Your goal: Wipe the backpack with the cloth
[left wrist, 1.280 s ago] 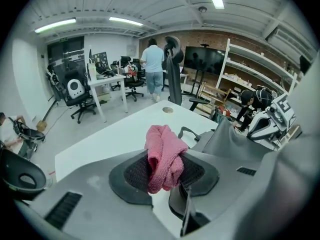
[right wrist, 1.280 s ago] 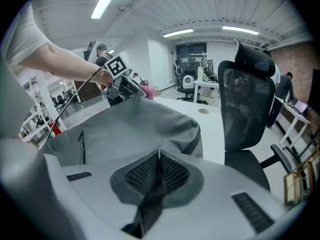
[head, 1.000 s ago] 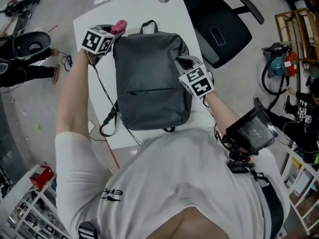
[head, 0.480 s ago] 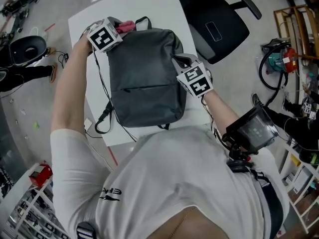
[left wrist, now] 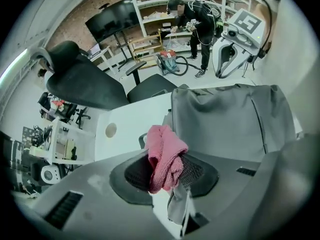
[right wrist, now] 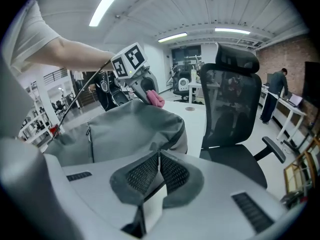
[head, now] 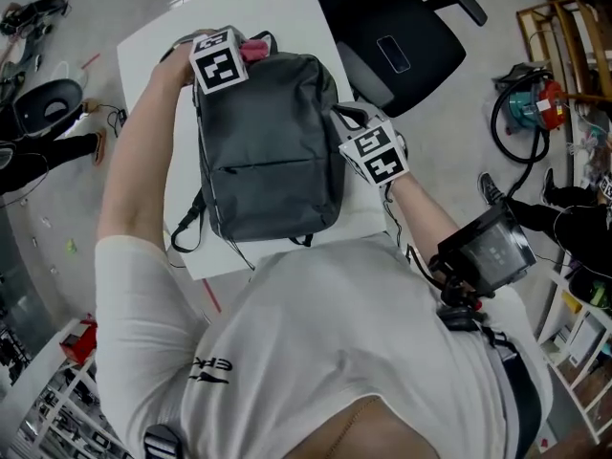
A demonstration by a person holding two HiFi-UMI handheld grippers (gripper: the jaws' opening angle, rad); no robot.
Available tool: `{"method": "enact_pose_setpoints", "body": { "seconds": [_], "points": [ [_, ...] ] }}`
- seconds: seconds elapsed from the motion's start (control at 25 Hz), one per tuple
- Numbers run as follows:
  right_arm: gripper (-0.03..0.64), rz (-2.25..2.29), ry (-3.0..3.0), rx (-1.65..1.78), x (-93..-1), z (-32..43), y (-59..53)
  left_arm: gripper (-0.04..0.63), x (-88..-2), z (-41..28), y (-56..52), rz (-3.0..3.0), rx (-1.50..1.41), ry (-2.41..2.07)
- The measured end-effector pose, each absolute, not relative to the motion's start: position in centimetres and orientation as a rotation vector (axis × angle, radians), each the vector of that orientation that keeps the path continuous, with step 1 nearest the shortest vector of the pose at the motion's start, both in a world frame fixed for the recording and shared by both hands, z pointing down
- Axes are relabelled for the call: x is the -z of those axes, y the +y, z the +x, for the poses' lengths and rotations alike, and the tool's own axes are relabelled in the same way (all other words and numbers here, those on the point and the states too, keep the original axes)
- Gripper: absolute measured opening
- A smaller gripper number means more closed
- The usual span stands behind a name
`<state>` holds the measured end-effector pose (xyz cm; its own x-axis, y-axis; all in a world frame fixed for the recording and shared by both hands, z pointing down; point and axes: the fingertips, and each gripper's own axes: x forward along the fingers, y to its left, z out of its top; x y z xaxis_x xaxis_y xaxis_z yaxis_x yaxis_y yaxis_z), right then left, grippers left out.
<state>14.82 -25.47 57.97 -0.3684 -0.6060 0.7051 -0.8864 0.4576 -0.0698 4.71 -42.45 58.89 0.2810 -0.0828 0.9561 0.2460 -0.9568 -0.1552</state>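
We note desk [head: 143,55] carrying grey backpack [head: 268,151], flat mid-desk and unmoved since a second ago. Left gripper [head: 241,54], jaws clamping pink cloth [head: 256,48], has shifted from desk's far left corner onto backpack's top edge. Right gripper [head: 352,120] stays, jaws pinched on backpack's right edge. Office chair [head: 402,46] past desk's far right corner. Black cable [head: 186,232] near left edge. Nothing blocks.

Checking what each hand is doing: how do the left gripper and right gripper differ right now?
The left gripper is shut on the pink cloth; the right gripper is shut on side fabric of the backpack. The left gripper is at the backpack's top edge; the right gripper is at its right side. Both are closed, over the white table.
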Motion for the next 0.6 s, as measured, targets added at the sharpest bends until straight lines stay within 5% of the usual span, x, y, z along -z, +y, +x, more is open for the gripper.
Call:
{"method": "enact_pose_setpoints", "body": {
  "seconds": [0.6],
  "points": [
    [0.006,1.243,-2.096,-0.666,-59.2,15.3,-22.6,0.12,-57.4,11.9,-38.5,-2.3,1.553,-0.176]
  ]
}}
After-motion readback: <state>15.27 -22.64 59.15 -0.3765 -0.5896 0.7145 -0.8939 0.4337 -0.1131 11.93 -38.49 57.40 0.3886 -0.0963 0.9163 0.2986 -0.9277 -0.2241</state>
